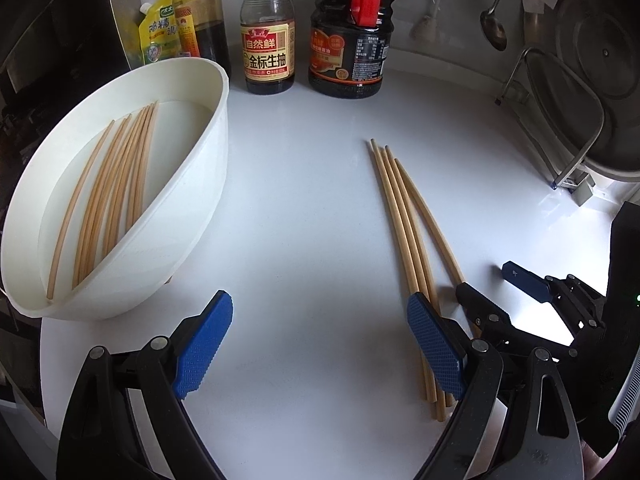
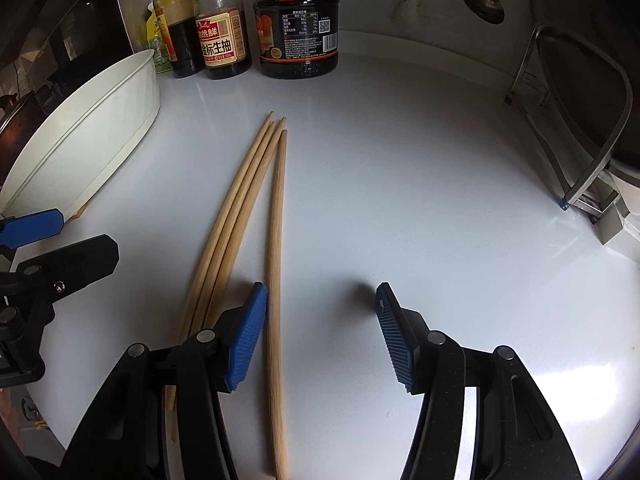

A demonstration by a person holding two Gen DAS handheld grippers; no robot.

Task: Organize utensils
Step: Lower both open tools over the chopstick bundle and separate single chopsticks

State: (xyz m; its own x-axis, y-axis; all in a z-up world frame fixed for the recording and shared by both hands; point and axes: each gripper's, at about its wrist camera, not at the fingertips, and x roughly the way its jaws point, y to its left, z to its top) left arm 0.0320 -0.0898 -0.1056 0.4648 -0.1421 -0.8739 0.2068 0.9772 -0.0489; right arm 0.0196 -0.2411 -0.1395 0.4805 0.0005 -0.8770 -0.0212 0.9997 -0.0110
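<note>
Several loose wooden chopsticks (image 1: 404, 224) lie on the white counter; they also show in the right wrist view (image 2: 256, 208). A white oval tray (image 1: 208, 184) at the left holds several more chopsticks (image 1: 112, 192). My left gripper (image 1: 320, 340) is open and empty, with its right finger over the loose chopsticks' near ends. My right gripper (image 2: 320, 332) is open and low over the counter; the rightmost chopstick (image 2: 276, 280) lies between its fingers, the others left of its left finger. The right gripper also shows in the left wrist view (image 1: 500, 280).
Sauce bottles (image 1: 268, 40) stand along the back wall, with a large dark one (image 1: 348, 40) beside them. A metal rack (image 2: 580, 140) with a pot lid stands at the right. A ladle (image 1: 494, 20) hangs on the wall. The tray's side shows in the right wrist view (image 2: 100, 136).
</note>
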